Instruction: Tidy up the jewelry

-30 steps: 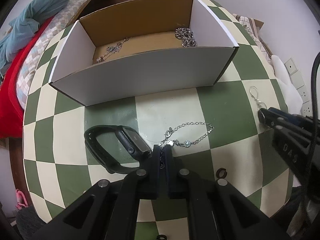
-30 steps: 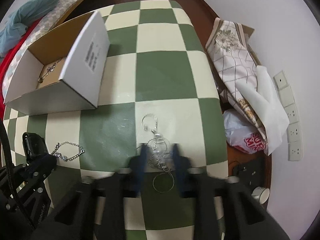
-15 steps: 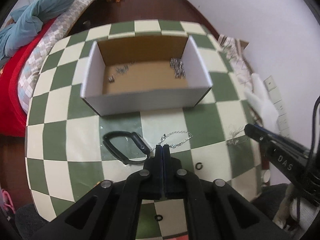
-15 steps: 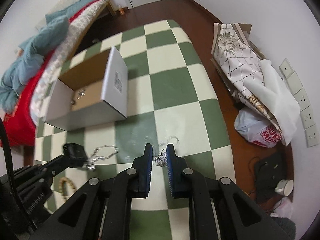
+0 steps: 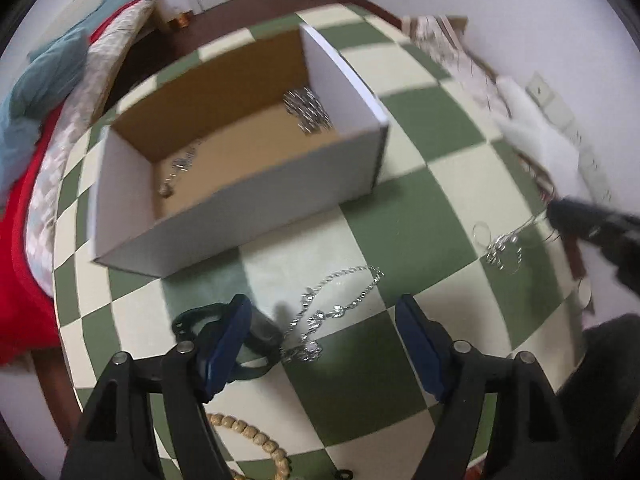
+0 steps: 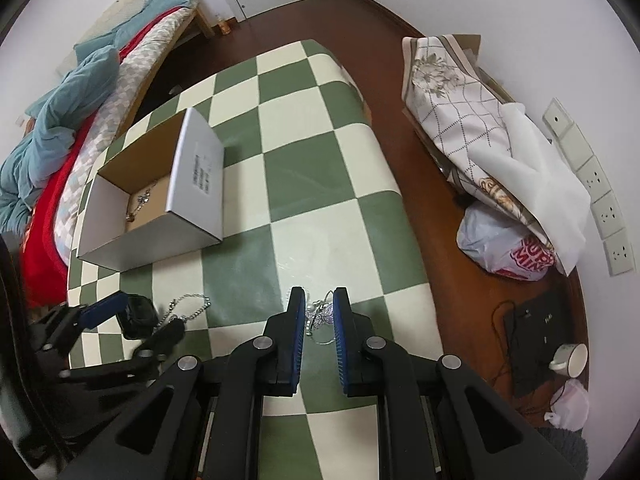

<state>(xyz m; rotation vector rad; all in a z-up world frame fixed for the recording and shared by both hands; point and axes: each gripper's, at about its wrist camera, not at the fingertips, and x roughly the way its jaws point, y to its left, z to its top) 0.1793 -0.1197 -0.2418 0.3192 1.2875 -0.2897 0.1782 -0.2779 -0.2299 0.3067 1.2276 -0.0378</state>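
A white cardboard box (image 5: pixel 280 184) with jewelry inside stands on the green checked table (image 5: pixel 420 128); it also shows in the right wrist view (image 6: pixel 196 184). A silver chain bracelet (image 5: pixel 336 304) lies on the table just ahead of my left gripper (image 5: pixel 324 312), which is open and empty. A silver hoop earring set (image 6: pixel 320 316) lies between the fingers of my right gripper (image 6: pixel 319 300), whose jaws stand a little apart; it also shows in the left wrist view (image 5: pixel 502 248).
A black smartwatch (image 5: pixel 240 340) lies by the left fingers. A wooden bead bracelet (image 5: pixel 256 440) lies near the table's front edge. A bed (image 6: pixel 60 128) stands to the left. Folded cloth and bags (image 6: pixel 500 184) lie on the floor at the right.
My left gripper has opened and let go of the silver chain bracelet. My right gripper has opened slightly around the earring set. Both cameras have risen.
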